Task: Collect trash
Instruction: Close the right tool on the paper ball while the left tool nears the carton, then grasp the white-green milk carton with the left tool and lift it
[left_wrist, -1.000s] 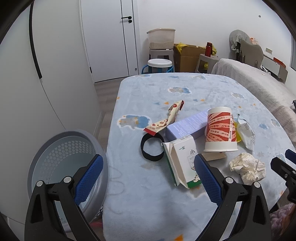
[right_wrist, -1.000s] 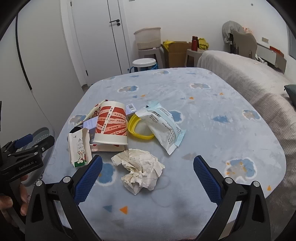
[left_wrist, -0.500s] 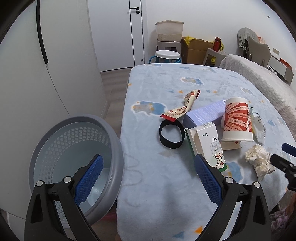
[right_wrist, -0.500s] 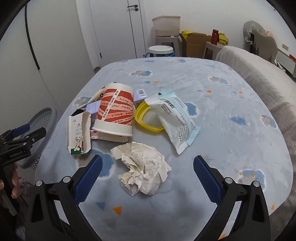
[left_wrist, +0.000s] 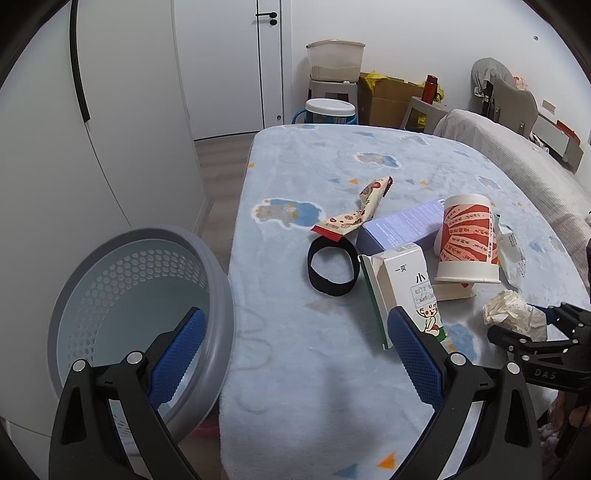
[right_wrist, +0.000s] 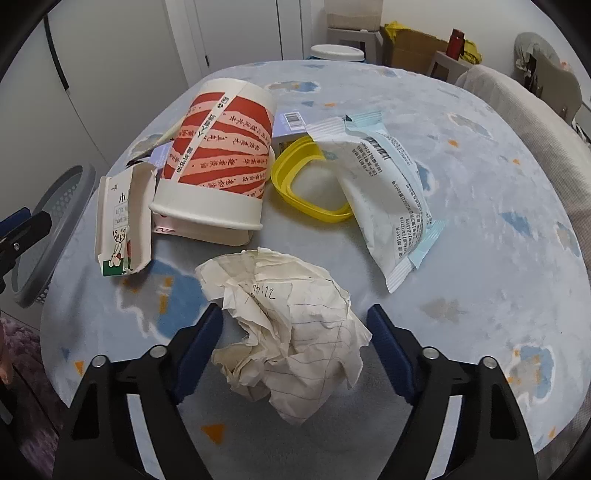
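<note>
Trash lies scattered on a table covered with a light blue cloth. From the left wrist view, the left gripper is spread wide with nothing between its blue pads, and it hangs over the near edge of the table. Beside the table, on the left and lower, stands a grey perforated bin, and one pad is seen in front of its rim. On the cloth are a black band, a snack wrapper that touches the band, a pale purple box, a small milk carton lying on its side, and an upside-down red and white paper cup. At the right, a ball of crumpled paper sits at the tips of the right gripper.

In the right wrist view, the right gripper's jaws are closing, with the crumpled paper between them. The left pad seems to touch the paper's edge; the right pad is just beside it, and I cannot tell if it presses. Behind the paper are the cup, the carton, a yellow plastic ring and a white and light blue pouch that overlaps the ring.
</note>
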